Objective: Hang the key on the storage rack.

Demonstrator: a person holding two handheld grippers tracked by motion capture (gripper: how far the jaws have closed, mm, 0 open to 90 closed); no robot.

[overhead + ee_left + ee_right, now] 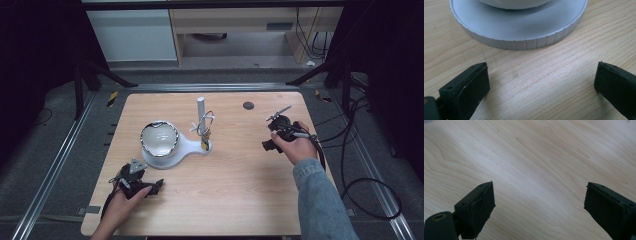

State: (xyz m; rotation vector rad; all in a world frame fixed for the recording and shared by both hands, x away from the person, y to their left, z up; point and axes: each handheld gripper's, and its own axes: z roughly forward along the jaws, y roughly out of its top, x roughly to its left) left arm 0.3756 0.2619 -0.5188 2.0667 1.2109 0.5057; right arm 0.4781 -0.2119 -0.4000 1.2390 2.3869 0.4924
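Apparently nothing is started yet, I judge. The bowl [159, 138] sits on the round end of a white stand [192, 146] in the middle of the worktop [235, 190], with a post [200, 111] at its other end. The left hand-held gripper [159, 184], jaws apart and empty, rests near the stand's base [524, 37]. The right hand-held gripper [266, 145] rests well apart from it, jaws also apart and empty.
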